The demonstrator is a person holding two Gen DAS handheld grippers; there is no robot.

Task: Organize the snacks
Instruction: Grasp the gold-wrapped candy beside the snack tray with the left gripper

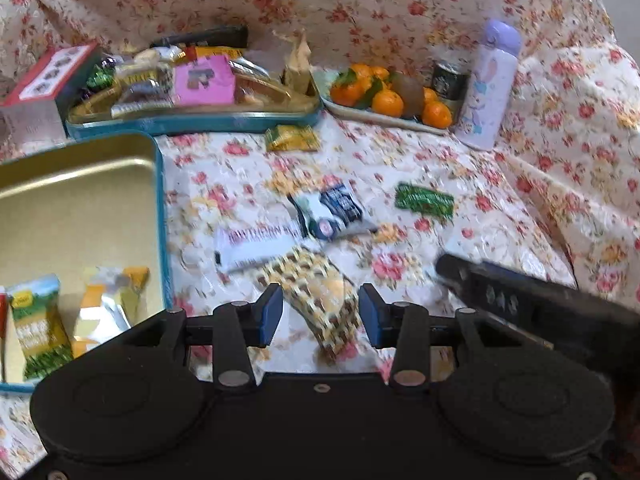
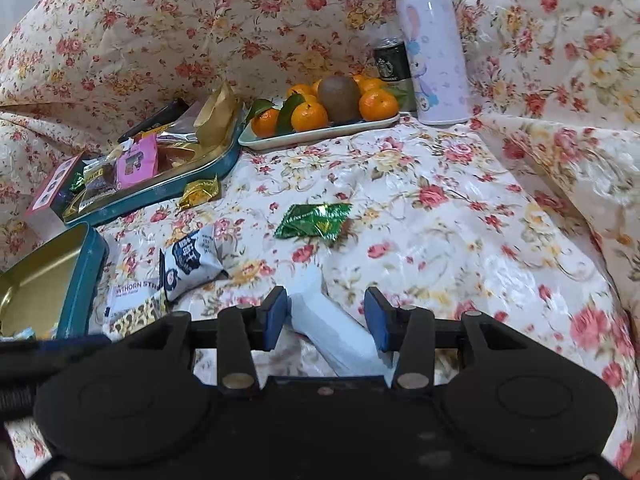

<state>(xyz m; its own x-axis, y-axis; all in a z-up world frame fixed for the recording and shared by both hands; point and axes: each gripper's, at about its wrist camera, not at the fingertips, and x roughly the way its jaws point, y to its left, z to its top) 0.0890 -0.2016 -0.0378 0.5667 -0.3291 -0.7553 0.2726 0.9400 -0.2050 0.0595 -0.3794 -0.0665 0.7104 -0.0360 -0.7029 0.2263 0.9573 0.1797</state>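
Left gripper (image 1: 319, 312) jaws apart over a brown-and-yellow checkered packet (image 1: 316, 300), pads not touching it; right gripper (image 2: 326, 316) jaws apart, a white packet (image 2: 336, 332) lying between them, contact not clear.

Loose snacks on the floral cloth (image 2: 440, 220), counted: one checkered packet, one white packet, one white hawthorn strip (image 1: 256, 246), one navy-and-white pouch (image 2: 190, 262), one green foil packet (image 2: 314, 220), one gold foil sweet (image 2: 200, 192). Two teal tins: near tin (image 1: 162, 216) holds a few packets, far tin (image 1: 192, 122) is heaped. One fruit tray (image 2: 320, 132), one lilac bottle (image 2: 434, 48).
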